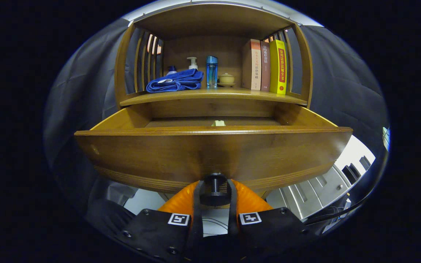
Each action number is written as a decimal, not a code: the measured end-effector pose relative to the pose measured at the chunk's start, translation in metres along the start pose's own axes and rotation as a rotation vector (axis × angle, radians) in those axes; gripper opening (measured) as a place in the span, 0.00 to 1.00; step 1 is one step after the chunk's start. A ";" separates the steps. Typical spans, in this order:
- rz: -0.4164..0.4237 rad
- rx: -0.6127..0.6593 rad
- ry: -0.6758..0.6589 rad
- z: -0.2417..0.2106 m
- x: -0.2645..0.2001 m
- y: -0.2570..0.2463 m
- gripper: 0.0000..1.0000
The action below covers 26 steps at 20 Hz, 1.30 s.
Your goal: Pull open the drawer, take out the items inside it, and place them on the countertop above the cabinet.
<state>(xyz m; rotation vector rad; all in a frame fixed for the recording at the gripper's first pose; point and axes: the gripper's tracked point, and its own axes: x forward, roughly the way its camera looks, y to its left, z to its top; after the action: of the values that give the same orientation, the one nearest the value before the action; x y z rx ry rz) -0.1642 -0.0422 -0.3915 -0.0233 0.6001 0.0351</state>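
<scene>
The wooden drawer (210,153) stands pulled out of the cabinet, its front panel close ahead of me. My gripper (214,190) is shut on the drawer's black knob (214,188), one orange finger (185,199) on each side of it. Over the drawer's front rim a small pale item (218,123) peeks up from inside; the rest of the drawer's inside is hidden. The countertop (210,95) runs just above the drawer.
On the countertop lie a folded blue towel (175,81), a pump bottle (192,63), a blue bottle (212,71), a small lidded bowl (227,79) and three upright books (265,65). Slatted wooden sides and a top shelf enclose that space. A white floor shows below.
</scene>
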 end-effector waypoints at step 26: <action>-0.003 0.070 -0.148 0.166 0.028 -0.006 0.98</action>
<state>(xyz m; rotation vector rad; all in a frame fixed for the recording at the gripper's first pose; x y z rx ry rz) -0.0476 -0.0426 -0.2703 0.0457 0.4529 0.0127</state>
